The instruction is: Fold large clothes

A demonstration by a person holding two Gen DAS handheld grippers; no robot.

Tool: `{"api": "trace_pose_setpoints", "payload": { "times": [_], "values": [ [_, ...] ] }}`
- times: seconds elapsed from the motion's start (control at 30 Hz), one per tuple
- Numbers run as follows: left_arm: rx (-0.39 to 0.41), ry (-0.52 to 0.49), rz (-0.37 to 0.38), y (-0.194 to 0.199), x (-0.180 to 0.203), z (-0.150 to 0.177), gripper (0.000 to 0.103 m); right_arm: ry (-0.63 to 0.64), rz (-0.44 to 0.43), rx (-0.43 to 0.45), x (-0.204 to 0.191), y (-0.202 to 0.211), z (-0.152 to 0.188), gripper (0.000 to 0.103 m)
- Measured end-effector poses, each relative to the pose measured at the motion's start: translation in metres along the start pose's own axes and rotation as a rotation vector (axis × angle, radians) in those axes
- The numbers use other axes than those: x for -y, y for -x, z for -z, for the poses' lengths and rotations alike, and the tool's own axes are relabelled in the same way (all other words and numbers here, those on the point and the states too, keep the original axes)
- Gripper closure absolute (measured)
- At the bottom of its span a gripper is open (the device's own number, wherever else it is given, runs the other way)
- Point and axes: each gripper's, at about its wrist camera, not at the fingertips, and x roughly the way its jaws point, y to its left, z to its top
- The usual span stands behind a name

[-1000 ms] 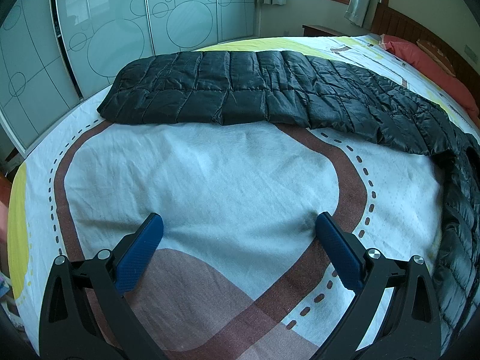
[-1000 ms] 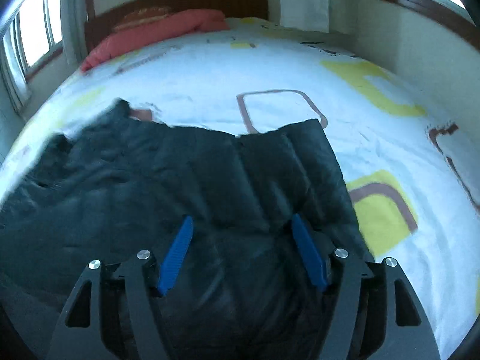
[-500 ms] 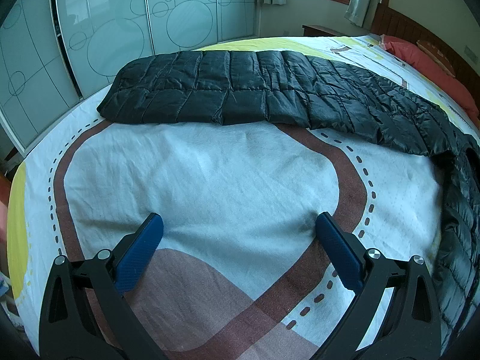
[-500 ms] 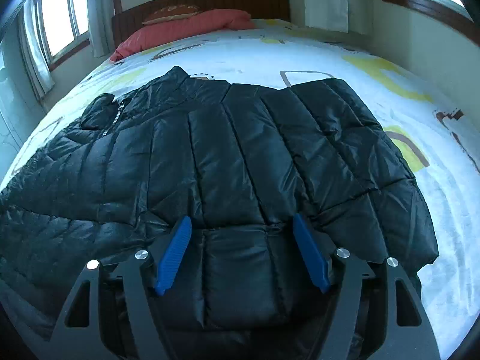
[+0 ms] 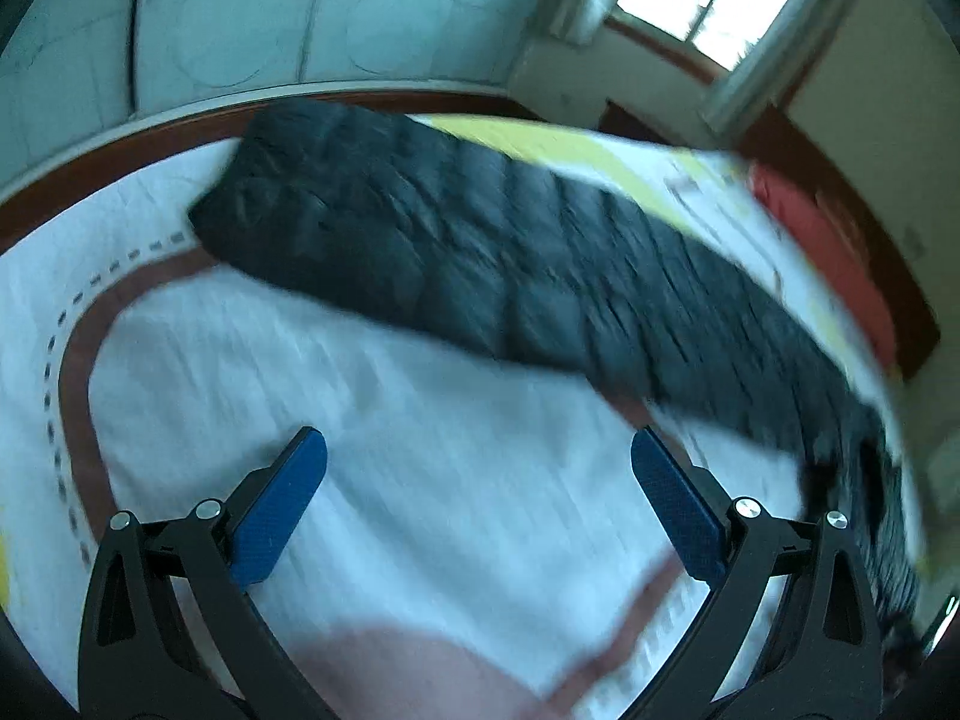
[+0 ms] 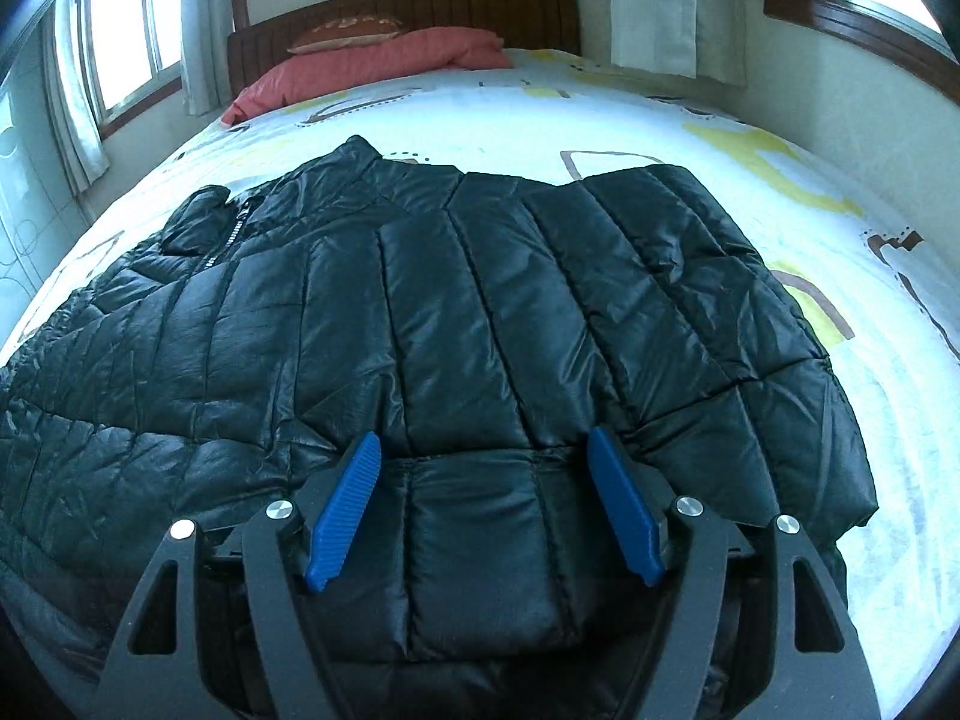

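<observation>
Gaping wide, the left tool (image 5: pixel 479 463) holds nothing above the bedsheet (image 5: pixel 420 450), while the right tool (image 6: pixel 483 461) straddles the black jacket (image 6: pixel 420 312) ungripped

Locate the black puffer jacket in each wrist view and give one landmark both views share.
Left wrist: the black puffer jacket runs as a blurred diagonal band from upper left to the right edge, beyond the open hand-held gripper.
Right wrist: the jacket fills the centre and left, spread flat, its hem between the fingers.
Shared landmark: the red pillow at the headboard.

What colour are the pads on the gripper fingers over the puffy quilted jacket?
Blue, ribbed pads on black arms, clearest in the right wrist view above the black jacket.
</observation>
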Motion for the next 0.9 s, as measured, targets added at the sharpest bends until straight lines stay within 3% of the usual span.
{"api": "trace_pose_setpoints", "payload": {
  "times": [0.13, 0.27, 0.33, 0.4, 0.43, 0.5, 0.53, 0.73, 0.8, 0.9],
  "values": [
    [0.064, 0.125, 0.105, -0.011, -0.029, -0.028, 0.002, 0.0, -0.001, 0.001, 0.0, 0.0, 0.0, 0.032],
    [0.099, 0.212, 0.129, -0.022, -0.048, -0.052, 0.002, 0.002, 0.001, 0.002, 0.001, 0.0, 0.0, 0.032],
    [0.107, 0.242, 0.113, -0.023, -0.053, -0.058, 0.008, 0.002, -0.001, 0.001, 0.0, 0.0, 0.0, 0.032],
    [0.114, 0.268, 0.052, -0.023, -0.059, -0.061, 0.036, 0.002, -0.001, 0.002, 0.0, 0.0, 0.0, 0.032],
    [0.123, 0.278, 0.039, -0.023, -0.061, -0.062, 0.043, 0.003, 0.0, 0.002, 0.001, 0.0, 0.0, 0.032],
    [0.146, 0.274, 0.027, -0.022, -0.066, -0.066, 0.089, 0.003, 0.0, 0.002, 0.001, 0.0, 0.0, 0.032],
    [0.15, 0.26, 0.047, -0.022, -0.067, -0.07, 0.094, 0.002, -0.001, 0.003, 0.001, 0.0, 0.0, 0.032],
    [0.2, 0.171, 0.051, -0.008, -0.034, -0.077, 0.098, 0.003, 0.001, 0.004, 0.001, 0.0, 0.0, 0.032],
    [0.226, 0.101, 0.076, 0.003, -0.008, -0.075, 0.098, 0.003, 0.001, 0.004, 0.001, 0.0, 0.0, 0.032],
    [0.238, -0.041, 0.173, 0.018, 0.054, -0.065, 0.098, 0.002, 0.001, 0.005, 0.0, 0.0, 0.0, 0.032]
  ]
}}
